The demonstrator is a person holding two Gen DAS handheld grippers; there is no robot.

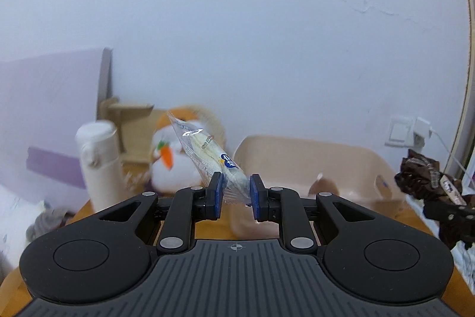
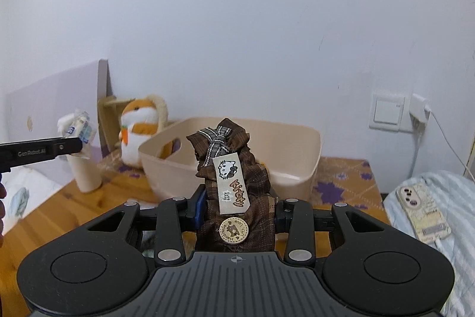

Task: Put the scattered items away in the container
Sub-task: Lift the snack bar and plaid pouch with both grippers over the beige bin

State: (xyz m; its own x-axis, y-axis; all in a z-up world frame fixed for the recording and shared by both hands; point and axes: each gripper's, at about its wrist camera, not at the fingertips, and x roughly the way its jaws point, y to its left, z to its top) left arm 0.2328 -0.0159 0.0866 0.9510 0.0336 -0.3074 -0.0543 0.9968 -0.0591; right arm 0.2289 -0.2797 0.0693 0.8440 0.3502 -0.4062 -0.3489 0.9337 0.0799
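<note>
The wooden table [image 2: 74, 198] fills the lower part of both views, with a patterned cloth [image 2: 341, 180] spread over its far end against the white wall [image 2: 237, 34]. On that cloth stands the beige tub [image 2: 297, 156], the container for the task; in the right wrist view it sits at about twelve o'clock from the right gripper, just beyond it, and in the left wrist view it lies at about one o'clock from the left gripper.

At ten o'clock from the tub, touching its left end, sits a plush toy [image 2: 139, 132] in orange and white with a carrot on its front. Further left, a pale bottle [image 1: 101, 168] stands upright on the table, near the plush toy. At four o'clock from the tub, well apart, a phone [image 2: 421, 210] lies on striped bedding [image 2: 445, 242].

The right gripper [image 2: 237, 207] is clamped on a brown checked fabric bundle [image 2: 237, 198] with a bow, a cartoon cat tag and a round button; the bundle stands upright between the jaws, raised above the table in front of the tub.

The left gripper [image 1: 236, 195] has its jaws drawn narrow on the lower end of a clear snack packet [image 1: 207, 150], which tilts up toward eleven o'clock, clear of the table and left of the tub.
</note>
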